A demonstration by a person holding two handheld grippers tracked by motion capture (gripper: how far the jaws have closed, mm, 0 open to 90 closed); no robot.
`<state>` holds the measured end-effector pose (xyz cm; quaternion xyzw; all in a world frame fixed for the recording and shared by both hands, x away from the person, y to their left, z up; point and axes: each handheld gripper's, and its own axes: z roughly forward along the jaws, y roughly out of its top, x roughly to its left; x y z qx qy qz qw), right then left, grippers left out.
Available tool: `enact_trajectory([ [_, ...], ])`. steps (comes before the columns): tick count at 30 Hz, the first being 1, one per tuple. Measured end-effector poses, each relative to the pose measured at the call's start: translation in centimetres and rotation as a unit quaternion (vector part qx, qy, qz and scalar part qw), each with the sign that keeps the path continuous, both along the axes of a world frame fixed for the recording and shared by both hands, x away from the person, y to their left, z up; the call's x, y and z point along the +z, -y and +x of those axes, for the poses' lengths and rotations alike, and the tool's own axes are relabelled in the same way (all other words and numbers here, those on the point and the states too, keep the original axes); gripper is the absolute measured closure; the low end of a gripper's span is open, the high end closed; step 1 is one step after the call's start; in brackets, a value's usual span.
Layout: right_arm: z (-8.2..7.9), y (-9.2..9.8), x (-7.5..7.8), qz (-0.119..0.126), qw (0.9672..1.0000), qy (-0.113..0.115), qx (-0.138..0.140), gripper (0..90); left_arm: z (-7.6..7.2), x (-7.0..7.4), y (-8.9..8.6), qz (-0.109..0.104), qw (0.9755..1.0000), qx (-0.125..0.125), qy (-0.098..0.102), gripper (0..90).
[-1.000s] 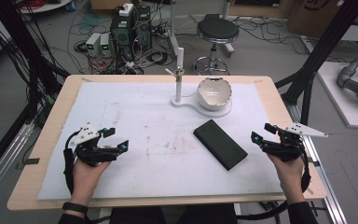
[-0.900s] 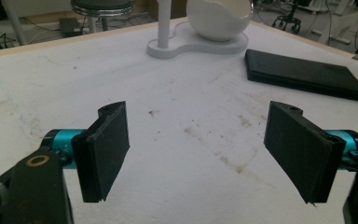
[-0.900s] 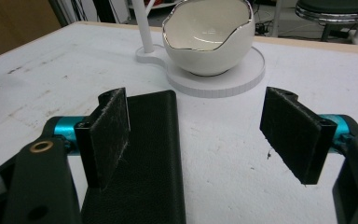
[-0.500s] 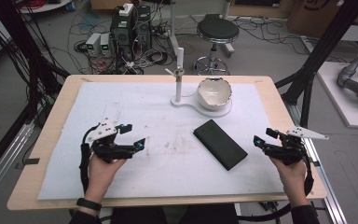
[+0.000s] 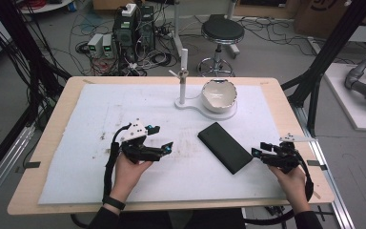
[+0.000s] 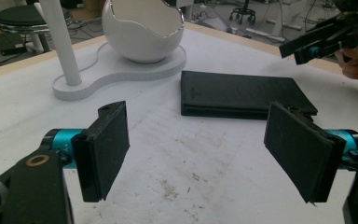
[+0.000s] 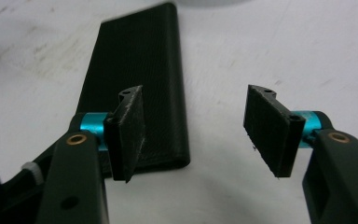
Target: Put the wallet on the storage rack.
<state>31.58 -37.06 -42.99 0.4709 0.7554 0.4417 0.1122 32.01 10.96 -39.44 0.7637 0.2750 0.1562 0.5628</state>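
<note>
Both tools sit low over the white surface (image 5: 76, 119). On the left, the left tool (image 5: 164, 148) is spread wide with nothing between its pads, aimed at the black case (image 5: 225, 147), which lies flat near the middle (just in front of the white bowl stand (image 5: 205, 106)). At the right, the right tool (image 5: 257, 152), its jaws just narrowing, remains parted and empty beside the case's near end.

black case (image 5: 224, 147), white eggshell bowl (image 5: 218, 95) on white stand (image 5: 194, 103), white mat (image 5: 76, 124).
</note>
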Motion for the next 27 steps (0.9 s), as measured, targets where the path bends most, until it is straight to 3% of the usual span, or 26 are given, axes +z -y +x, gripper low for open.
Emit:
enact_trajectory([
  [6, 0.4, -1.0, -1.1, -0.008, 0.9987, -0.047, 0.015, 45.1, -0.1, 0.0, -0.2, 0.006, 1.0000, 0.002, 0.002, 22.1],
  [10, 0.8, -1.4, -1.6, 0.007, 0.9960, -0.087, 0.022, 47.1, -0.1, 0.0, -0.2, 0.007, 1.0000, 0.001, 0.000, 22.1],
  [14, 1.0, -1.6, -1.7, 0.023, 0.9934, -0.110, 0.022, 49.8, -0.2, 0.0, -0.2, 0.009, 1.0000, 0.002, 0.000, 22.1],
  [23, 1.1, -1.9, -1.7, 0.026, 0.9916, -0.124, 0.024, 55.0, -0.3, -0.1, -0.1, 0.013, 0.9999, 0.000, 0.002, 22.1],
  [26, 1.1, -1.7, -1.7, 0.028, 0.9916, -0.124, 0.025, 59.8, -0.4, -0.1, 0.0, 0.012, 0.9999, 0.002, 0.002, 22.1],
  [27, 1.2, -1.5, -1.8, 0.039, 0.9908, -0.127, 0.026, 64.1, -0.4, -0.1, 0.0, 0.012, 0.9999, 0.001, 0.003, 22.1],
])
